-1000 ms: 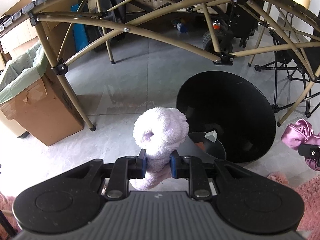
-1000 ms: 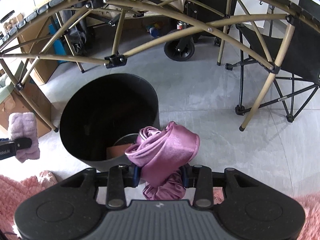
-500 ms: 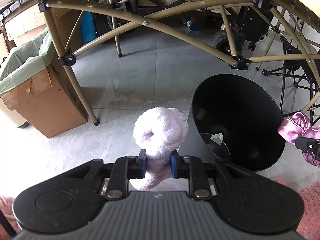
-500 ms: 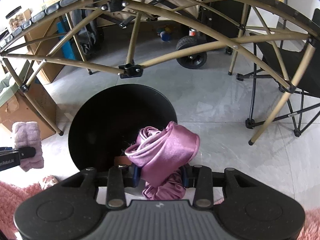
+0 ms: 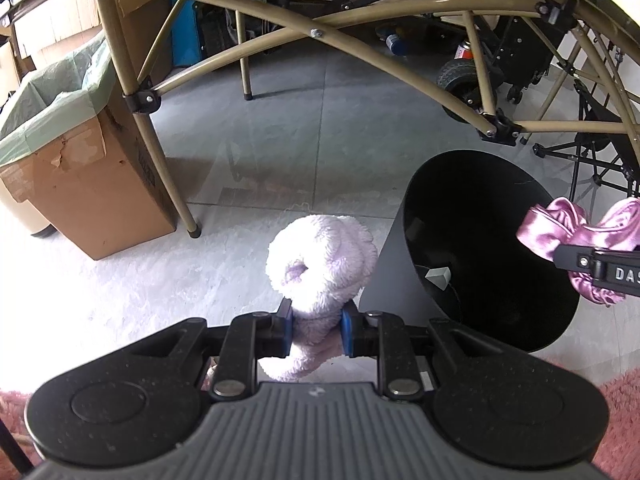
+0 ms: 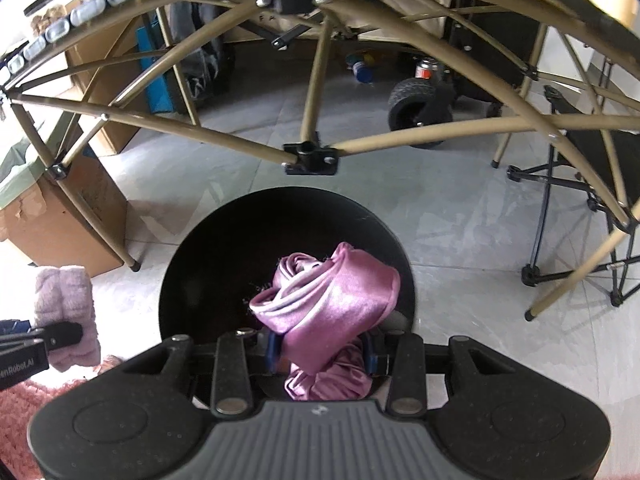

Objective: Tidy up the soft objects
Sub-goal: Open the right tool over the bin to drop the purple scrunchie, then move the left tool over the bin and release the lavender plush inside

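My left gripper (image 5: 316, 330) is shut on a fluffy pale-lilac plush piece (image 5: 320, 264), held above the floor just left of a black round bin (image 5: 480, 200). The right gripper (image 6: 322, 350) is shut on a shiny purple satin cloth (image 6: 332, 300), hanging directly over the open mouth of that black bin (image 6: 208, 248). In the left wrist view the satin cloth (image 5: 556, 224) shows at the right over the bin's rim. The plush piece (image 6: 66, 300) appears at the left edge of the right wrist view. Something small and grey lies at the bin's bottom (image 5: 438, 278).
A tan folding-table frame (image 5: 280, 28) arches overhead, one leg (image 5: 168, 176) planted left of the plush. A cardboard box with a green liner (image 5: 80, 152) stands at the left. Pink shaggy rug (image 6: 20, 412) lies below. A folding chair (image 6: 592, 184) stands at the right.
The right gripper carried the satin cloth forward from the bin's near rim to over its opening. The left gripper with the plush shifted left and forward, so the bin sits further right.
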Available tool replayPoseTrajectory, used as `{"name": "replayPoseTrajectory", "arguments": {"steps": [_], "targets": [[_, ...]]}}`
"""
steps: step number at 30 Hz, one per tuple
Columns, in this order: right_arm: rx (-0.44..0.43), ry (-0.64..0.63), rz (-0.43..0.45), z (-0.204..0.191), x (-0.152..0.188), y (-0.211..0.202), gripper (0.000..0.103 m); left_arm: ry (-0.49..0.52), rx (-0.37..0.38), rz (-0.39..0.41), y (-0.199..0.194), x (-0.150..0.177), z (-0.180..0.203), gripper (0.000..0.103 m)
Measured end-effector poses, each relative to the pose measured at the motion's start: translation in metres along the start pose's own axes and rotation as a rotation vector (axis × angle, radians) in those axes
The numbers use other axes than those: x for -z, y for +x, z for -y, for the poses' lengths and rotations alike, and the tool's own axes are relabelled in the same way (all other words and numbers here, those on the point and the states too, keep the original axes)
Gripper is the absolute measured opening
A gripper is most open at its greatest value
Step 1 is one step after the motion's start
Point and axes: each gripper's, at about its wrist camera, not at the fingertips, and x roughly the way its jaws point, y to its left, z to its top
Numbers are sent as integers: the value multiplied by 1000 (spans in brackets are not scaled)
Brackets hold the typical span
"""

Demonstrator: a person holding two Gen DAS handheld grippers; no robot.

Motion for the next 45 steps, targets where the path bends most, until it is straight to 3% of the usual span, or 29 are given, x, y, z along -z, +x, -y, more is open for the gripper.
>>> {"name": "replayPoseTrajectory", "arguments": {"steps": [18,32,33,35,36,37,45], "targets": [[-39,-58,-88,-31,-12,48,37,-57,-7,-35,13,-6,-15,22],[-40,-46,-102,-26,-9,53,40,-52,7,-28,11,-5,-14,22],[-38,-46,-97,-26,-9,53,45,-51,7,-28,11,-6,-14,22],[-28,-41,-85,-25,-10,52,72,-50,9,-26,11,-6,-14,22],[-25,-37,-80,-24,-11,51,96,-49,8,-26,11,-5,-14,22],[-23,-34,-73,-24,-12,50,103,-50,8,-27,11,-5,-14,22],[-35,-21,-61,-23,-14,46,103,-53,16,-23,10,-5,-15,22]]}}
